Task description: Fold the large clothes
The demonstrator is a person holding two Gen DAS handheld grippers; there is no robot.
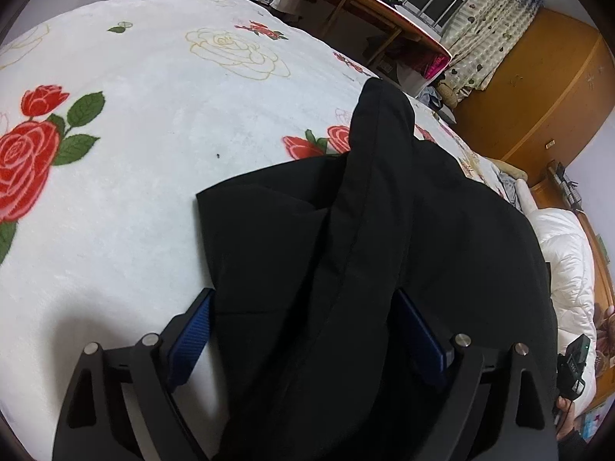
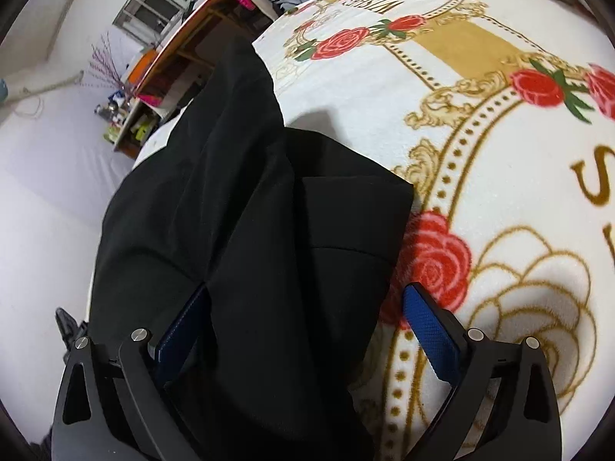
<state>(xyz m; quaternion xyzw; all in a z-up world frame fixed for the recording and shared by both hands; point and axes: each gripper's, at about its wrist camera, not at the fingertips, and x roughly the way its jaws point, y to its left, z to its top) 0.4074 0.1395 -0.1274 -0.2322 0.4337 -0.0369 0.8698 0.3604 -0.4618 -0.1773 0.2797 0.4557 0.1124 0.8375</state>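
Note:
A large black garment (image 1: 365, 230) lies partly folded on a white rose-patterned blanket (image 1: 153, 153). A long black part runs away from me toward the far bed edge. My left gripper (image 1: 307, 330) is open, its blue pads wide apart, with the near end of the garment lying between them. In the right wrist view the same black garment (image 2: 250, 211) lies on the blanket (image 2: 480, 153). My right gripper (image 2: 307, 326) is open too, with the cloth lying between its blue pads (image 2: 430, 326).
A wooden desk (image 1: 369, 4) and a window stand past the far bed edge. A wooden wardrobe (image 1: 538, 96) is at the right. A white quilt (image 1: 565, 261) lies beside the garment. The desk also shows in the right wrist view (image 2: 192, 30).

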